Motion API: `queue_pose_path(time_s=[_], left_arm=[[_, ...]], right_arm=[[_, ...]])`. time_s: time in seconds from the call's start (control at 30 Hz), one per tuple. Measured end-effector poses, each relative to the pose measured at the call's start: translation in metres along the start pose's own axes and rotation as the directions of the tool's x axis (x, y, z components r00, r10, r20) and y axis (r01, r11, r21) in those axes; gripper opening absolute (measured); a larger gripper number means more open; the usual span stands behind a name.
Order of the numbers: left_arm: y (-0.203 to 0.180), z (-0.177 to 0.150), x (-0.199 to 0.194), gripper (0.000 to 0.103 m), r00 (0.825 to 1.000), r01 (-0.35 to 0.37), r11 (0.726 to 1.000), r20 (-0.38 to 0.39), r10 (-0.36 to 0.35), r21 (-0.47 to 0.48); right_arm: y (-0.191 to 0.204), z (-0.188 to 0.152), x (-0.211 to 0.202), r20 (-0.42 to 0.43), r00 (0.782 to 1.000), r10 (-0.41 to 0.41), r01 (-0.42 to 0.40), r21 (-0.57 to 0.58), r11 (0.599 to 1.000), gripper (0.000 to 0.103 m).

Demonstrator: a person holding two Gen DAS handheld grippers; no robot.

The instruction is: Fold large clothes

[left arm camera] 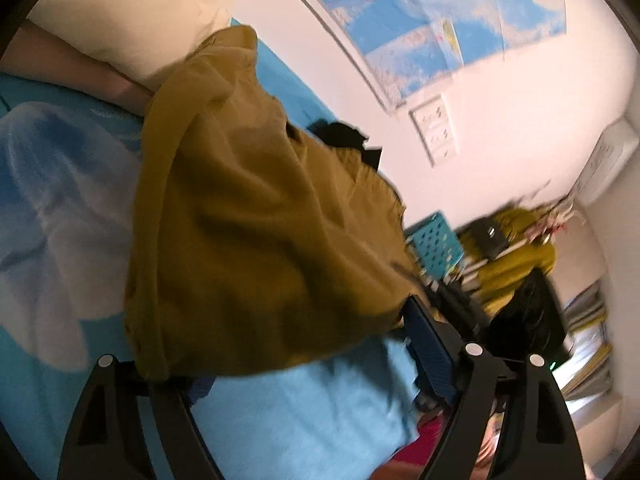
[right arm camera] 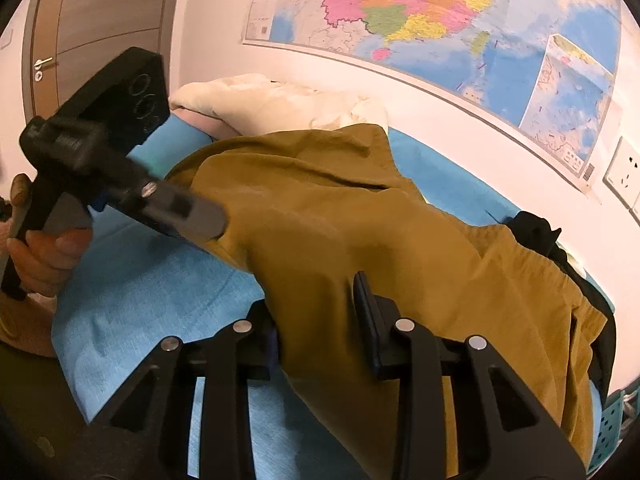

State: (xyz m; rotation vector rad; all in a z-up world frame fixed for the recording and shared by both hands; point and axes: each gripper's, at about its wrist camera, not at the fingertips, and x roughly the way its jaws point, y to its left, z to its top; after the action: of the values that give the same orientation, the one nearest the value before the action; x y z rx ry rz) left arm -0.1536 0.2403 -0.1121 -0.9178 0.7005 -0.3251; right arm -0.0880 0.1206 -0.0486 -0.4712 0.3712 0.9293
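Observation:
A mustard-brown garment [right arm camera: 360, 216] lies rumpled across a blue bed sheet [right arm camera: 160, 300]. My right gripper [right arm camera: 320, 328] is at its near edge, shut on a thick fold of the cloth that fills the gap between the pads. In the left wrist view the same garment [left arm camera: 248, 220] spreads ahead. My left gripper [left arm camera: 292, 360] stands wide open, with the hem lying loose between the jaws and draped over the left finger. In the right wrist view a hand [right arm camera: 44, 256] holds the left gripper [right arm camera: 196, 218] at the garment's left edge.
A cream pillow or quilt [right arm camera: 272, 100] lies at the head of the bed. A black garment [right arm camera: 536, 232] sits beyond the mustard one. A teal crate [left arm camera: 434, 248] and clutter stand off the bed's far side. A wall with a map [right arm camera: 420, 12] runs along the bed.

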Motion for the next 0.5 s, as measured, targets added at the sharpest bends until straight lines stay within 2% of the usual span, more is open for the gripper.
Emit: queue_pose_path(time_s=[0.13,0.23,0.37,0.43,0.47,0.5], left_arm=[[0.002,0.009,0.003,0.085,0.999,0.018,0.998,0.039,-0.015,-0.058],[0.0,0.018,0.019,0.085,0.999,-0.042,0.997,0.032,0.044,-0.058],[-0.004,0.029,0.037,0.082,0.987,-0.156,0.987,0.021,0.157,-0.043],[-0.006,0.032,0.04,0.077,0.981,-0.193,0.981,0.014,0.193,-0.035],[-0.005,0.032,0.041,0.07,0.979,-0.201,0.979,0.014,0.201,-0.029],[-0.005,0.032,0.042,0.068,0.977,-0.211,0.977,0.015,0.212,-0.021]], right_arm=[[0.0,-0.003,0.001,0.008,1.0,0.02,-0.02,0.024,0.999,0.031],[0.001,-0.006,0.002,0.007,0.999,0.035,-0.035,0.043,0.998,0.031],[-0.006,-0.012,-0.003,0.004,0.995,0.099,-0.099,0.122,0.988,0.039],[-0.019,-0.021,-0.018,0.032,0.985,0.172,-0.175,0.221,0.959,0.047],[-0.026,-0.027,-0.026,0.05,0.978,0.204,-0.21,0.272,0.939,0.053],[-0.037,-0.038,-0.036,0.073,0.966,0.246,-0.256,0.344,0.903,0.057]])
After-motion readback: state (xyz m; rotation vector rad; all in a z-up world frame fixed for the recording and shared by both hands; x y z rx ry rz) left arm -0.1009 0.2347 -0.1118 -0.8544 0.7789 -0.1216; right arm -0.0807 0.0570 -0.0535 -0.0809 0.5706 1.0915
